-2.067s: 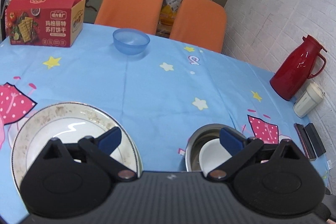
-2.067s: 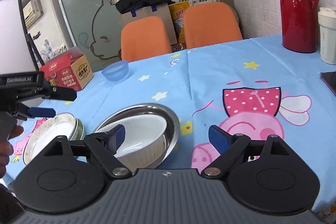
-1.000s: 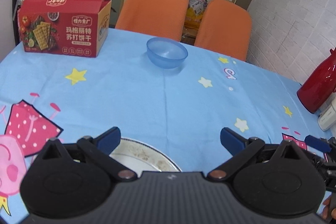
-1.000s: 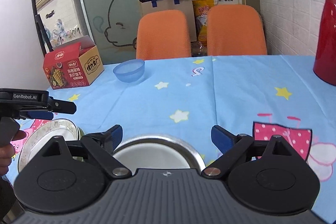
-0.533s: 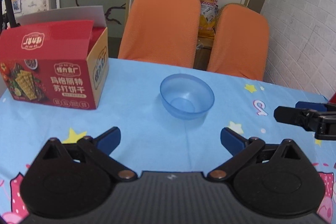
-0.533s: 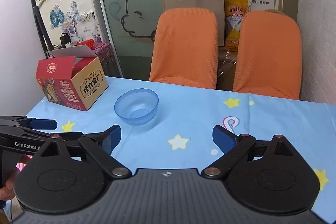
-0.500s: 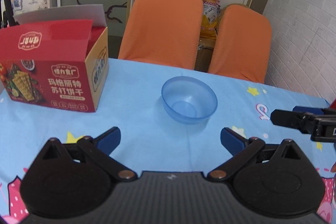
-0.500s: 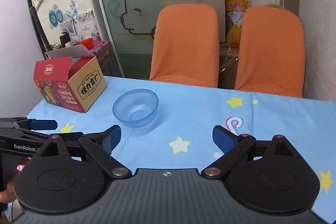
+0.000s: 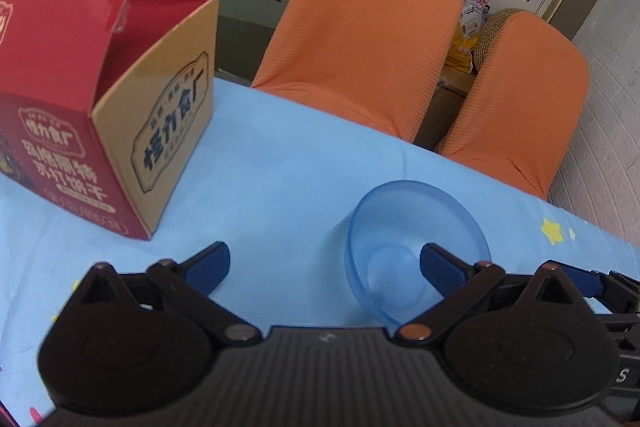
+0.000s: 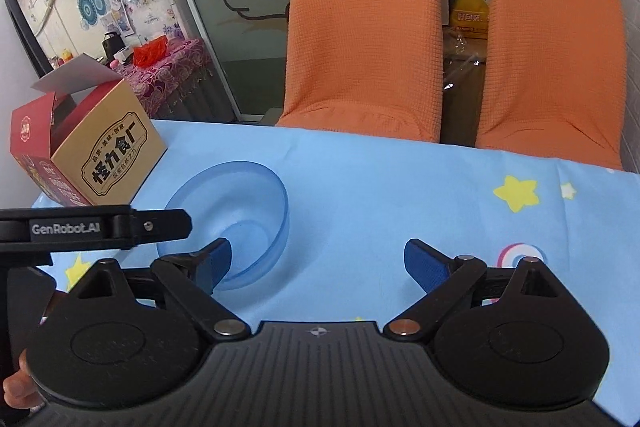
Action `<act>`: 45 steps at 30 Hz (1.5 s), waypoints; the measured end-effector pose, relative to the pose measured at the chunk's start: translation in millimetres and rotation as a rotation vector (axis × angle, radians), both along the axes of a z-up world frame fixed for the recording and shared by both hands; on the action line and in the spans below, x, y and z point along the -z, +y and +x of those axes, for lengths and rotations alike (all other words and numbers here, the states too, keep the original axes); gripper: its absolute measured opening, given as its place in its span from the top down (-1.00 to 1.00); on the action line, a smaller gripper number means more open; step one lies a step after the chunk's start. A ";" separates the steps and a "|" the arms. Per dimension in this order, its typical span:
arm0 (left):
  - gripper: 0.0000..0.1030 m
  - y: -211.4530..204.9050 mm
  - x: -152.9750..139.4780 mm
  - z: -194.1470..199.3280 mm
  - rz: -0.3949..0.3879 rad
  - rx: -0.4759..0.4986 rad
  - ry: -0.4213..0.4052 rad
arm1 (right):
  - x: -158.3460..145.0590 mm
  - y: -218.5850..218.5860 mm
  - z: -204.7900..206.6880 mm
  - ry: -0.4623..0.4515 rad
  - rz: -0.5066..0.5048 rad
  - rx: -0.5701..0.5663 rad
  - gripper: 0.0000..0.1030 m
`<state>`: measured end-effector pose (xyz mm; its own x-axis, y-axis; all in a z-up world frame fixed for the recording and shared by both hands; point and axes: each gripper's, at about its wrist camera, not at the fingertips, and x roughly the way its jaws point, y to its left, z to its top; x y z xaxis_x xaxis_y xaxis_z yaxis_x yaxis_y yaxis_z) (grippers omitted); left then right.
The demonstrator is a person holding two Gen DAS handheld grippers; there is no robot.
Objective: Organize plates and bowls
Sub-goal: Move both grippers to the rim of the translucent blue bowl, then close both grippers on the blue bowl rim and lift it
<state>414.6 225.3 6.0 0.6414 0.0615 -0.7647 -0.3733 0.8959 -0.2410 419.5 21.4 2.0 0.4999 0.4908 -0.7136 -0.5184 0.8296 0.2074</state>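
Observation:
A clear blue plastic bowl [image 9: 412, 247] stands upright on the blue tablecloth near the table's far edge. My left gripper [image 9: 326, 265] is open, with its right fingertip over the bowl's inside and its left fingertip well left of the bowl. The bowl also shows in the right wrist view [image 10: 236, 215]. My right gripper [image 10: 318, 261] is open, with its left fingertip just inside the bowl's near rim. The plates and the metal bowl are out of view.
An open red cracker box [image 9: 96, 99] stands left of the bowl, and also shows in the right wrist view [image 10: 80, 155]. Two orange chairs [image 9: 360, 39] stand behind the table's far edge. The left gripper's body [image 10: 92, 227] crosses the right view's left side.
Both grippers have moved forward across the table, from the plate and metal bowl to the blue bowl. The bowl now sits at their fingertips. Both stay open.

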 end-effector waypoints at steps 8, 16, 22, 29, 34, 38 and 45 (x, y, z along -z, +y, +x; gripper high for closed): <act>-0.68 2.5 9.5 23.8 0.004 0.028 0.020 | 10.1 29.0 9.4 -0.019 -0.059 -0.084 -1.00; -0.33 1.5 14.7 31.7 0.008 0.068 0.041 | 17.3 50.0 11.6 -0.026 -0.078 -0.132 -1.00; 0.53 -11.0 15.8 29.6 0.091 0.114 0.040 | 22.6 54.4 6.6 -0.033 -0.091 -0.138 0.09; 0.53 -8.4 11.3 22.1 0.004 0.119 0.051 | 19.3 53.2 1.8 -0.015 -0.076 -0.137 0.17; 0.53 -18.7 -0.4 11.7 -0.005 0.126 0.050 | 11.2 48.6 -7.1 -0.032 -0.083 -0.132 0.17; 0.53 -29.7 -15.0 -7.4 -0.042 0.144 0.040 | 0.7 38.4 -18.9 -0.041 -0.087 -0.121 0.17; 0.53 -76.0 -40.6 -70.2 -0.043 0.199 0.011 | -26.2 -0.2 -73.2 -0.068 -0.092 -0.083 0.10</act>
